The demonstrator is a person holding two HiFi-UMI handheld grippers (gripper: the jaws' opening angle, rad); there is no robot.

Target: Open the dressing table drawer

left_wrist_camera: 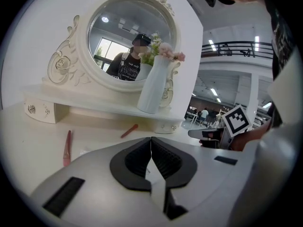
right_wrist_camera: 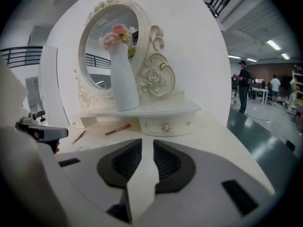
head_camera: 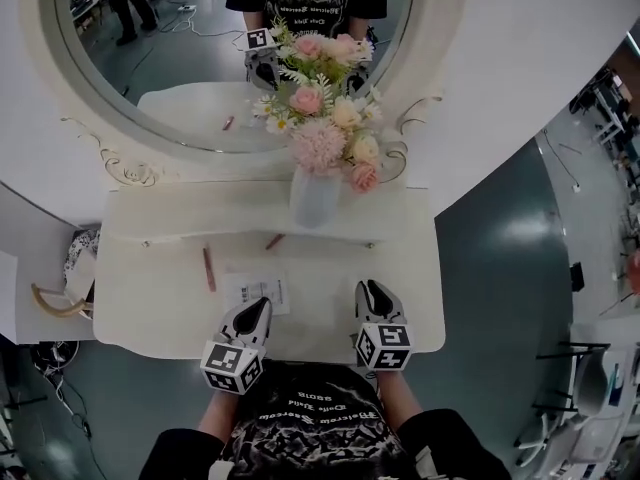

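Observation:
The white dressing table (head_camera: 160, 308) carries a raised shelf (head_camera: 200, 213) with a small drawer at each end. The right drawer (right_wrist_camera: 165, 126) shows its round knob in the right gripper view, closed, straight beyond my right gripper (right_wrist_camera: 147, 141). The left drawer (left_wrist_camera: 39, 109) is also closed. My right gripper (head_camera: 372, 288) hovers over the tabletop near the front edge, its jaws a narrow gap apart with nothing between them. My left gripper (head_camera: 262, 306) sits beside it, and its jaws (left_wrist_camera: 151, 138) meet at the tips, empty.
A white vase (head_camera: 315, 198) of pink flowers stands on the shelf before the oval mirror (head_camera: 180, 58). Two reddish pencils (head_camera: 208, 268) (head_camera: 274, 241) and a paper slip (head_camera: 258, 291) lie on the tabletop. A basket (head_camera: 75, 268) sits left of the table.

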